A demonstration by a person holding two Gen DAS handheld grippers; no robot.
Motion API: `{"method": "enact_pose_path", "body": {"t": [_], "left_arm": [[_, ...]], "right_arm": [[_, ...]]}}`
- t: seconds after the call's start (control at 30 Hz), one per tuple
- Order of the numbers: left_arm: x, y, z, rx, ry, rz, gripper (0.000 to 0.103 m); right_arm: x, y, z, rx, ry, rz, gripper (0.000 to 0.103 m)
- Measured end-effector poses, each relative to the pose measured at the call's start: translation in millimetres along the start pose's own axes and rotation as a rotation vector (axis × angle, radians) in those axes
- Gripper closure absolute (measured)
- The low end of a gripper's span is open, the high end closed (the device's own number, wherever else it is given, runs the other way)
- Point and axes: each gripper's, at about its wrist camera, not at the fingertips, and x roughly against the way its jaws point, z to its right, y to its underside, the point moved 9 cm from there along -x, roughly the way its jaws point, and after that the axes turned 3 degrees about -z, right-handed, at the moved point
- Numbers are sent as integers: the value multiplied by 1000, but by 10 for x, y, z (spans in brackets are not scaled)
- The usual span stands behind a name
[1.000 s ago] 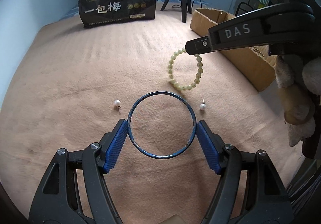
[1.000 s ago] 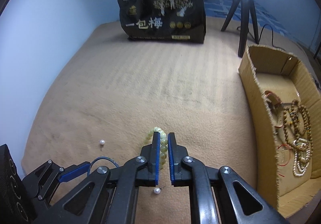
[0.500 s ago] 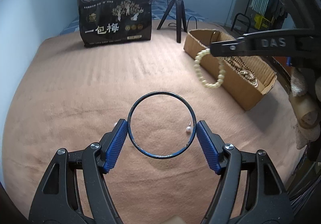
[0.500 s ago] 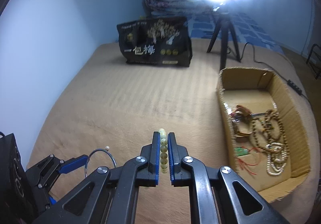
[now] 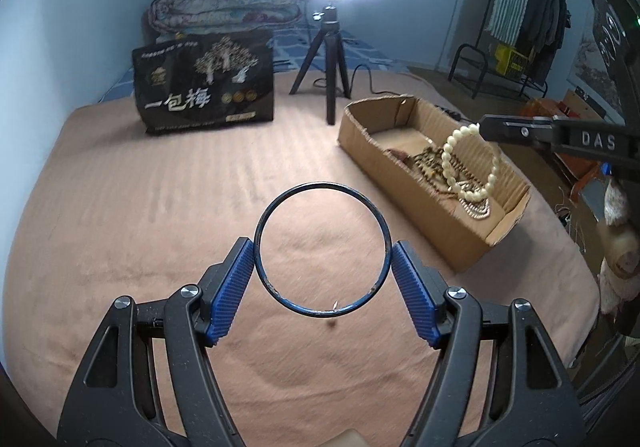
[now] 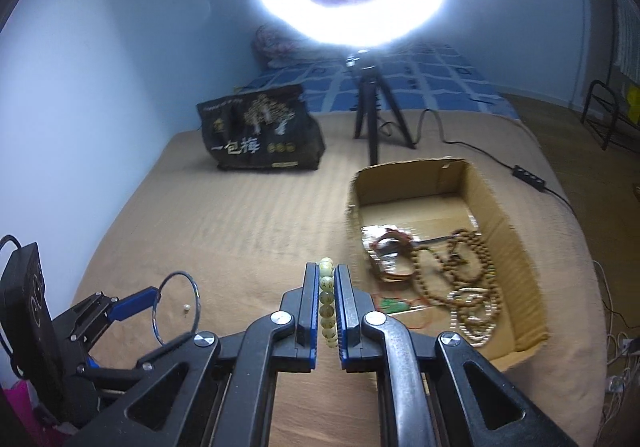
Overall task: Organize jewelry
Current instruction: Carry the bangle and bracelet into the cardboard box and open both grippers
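Observation:
My left gripper [image 5: 322, 259] is shut on a dark blue bangle [image 5: 276, 211] and holds it above the tan blanket; the bangle also shows in the right wrist view [image 6: 195, 289]. My right gripper [image 6: 327, 297] is shut on a pale green bead bracelet [image 6: 326, 289], which hangs from its tips over the cardboard box [image 5: 404, 189] in the left wrist view [image 5: 452, 141]. The box [image 6: 516, 247] holds several bead strings and bracelets [image 6: 468, 275]. A small pearl earring [image 6: 186, 308] lies on the blanket below the bangle.
A black printed bag [image 5: 204, 87] stands at the back of the blanket. A ring light on a small tripod [image 5: 330, 59] stands beside the box, with its cable [image 6: 480, 151] trailing right. The blanket's right edge [image 5: 576, 271] drops off past the box.
Both grippers have risen from the blanket. My right gripper has carried the bead bracelet rightwards to above the box. The bangle stays clamped in my left gripper.

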Motion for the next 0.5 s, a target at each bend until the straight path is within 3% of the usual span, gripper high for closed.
{"method": "enact_pose_path", "body": {"t": [0.5], "left_arm": [[-258, -606, 499, -47, 51, 40, 30]], "right_arm": [[142, 50, 663, -84, 57, 3, 98]]}}
